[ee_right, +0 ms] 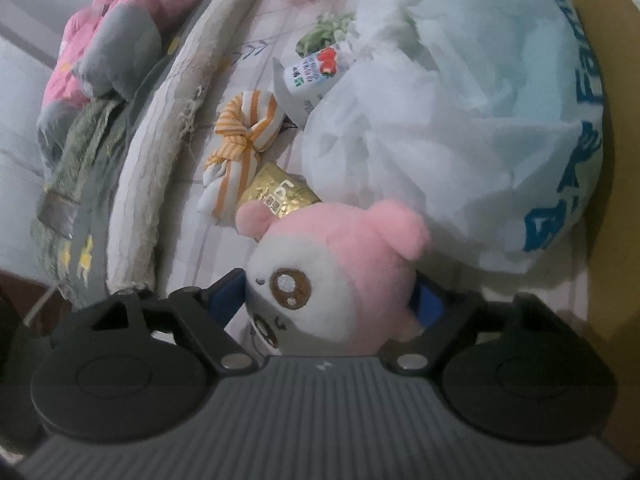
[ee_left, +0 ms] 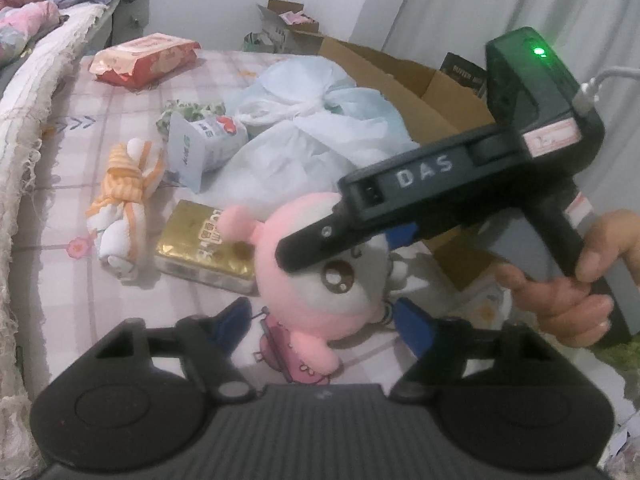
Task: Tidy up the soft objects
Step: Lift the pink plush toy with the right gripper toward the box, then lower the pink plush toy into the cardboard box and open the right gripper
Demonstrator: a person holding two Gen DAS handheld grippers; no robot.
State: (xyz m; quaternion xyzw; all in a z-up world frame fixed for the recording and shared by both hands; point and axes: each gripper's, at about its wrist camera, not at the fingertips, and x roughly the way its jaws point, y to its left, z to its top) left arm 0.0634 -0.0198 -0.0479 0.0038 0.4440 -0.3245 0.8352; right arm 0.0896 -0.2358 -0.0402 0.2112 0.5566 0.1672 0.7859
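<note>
My right gripper (ee_right: 332, 300) clamps the pink plush (ee_right: 340, 264) at lower centre. My left gripper (ee_left: 320, 320) hangs unclenched, straddling it. Next: probably lift toward the cardboard box (ee_left: 400, 80).

Between the blue-padded right gripper (ee_right: 330, 300) a pink-and-white plush toy (ee_right: 340, 264) is showing brown eyes, while beyond it an orange-striped white cloth bundle (ee_right: 240, 140), a gold packet (ee_right: 280, 194) (glossy) and a pale blue-lettered bag (ee_right: 460, 120) are lying.

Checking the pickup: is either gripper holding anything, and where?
The right gripper has its fingers against the pink plush toy on both sides of its head; a firm grip cannot be told. The left gripper is open, holding nothing.
</note>
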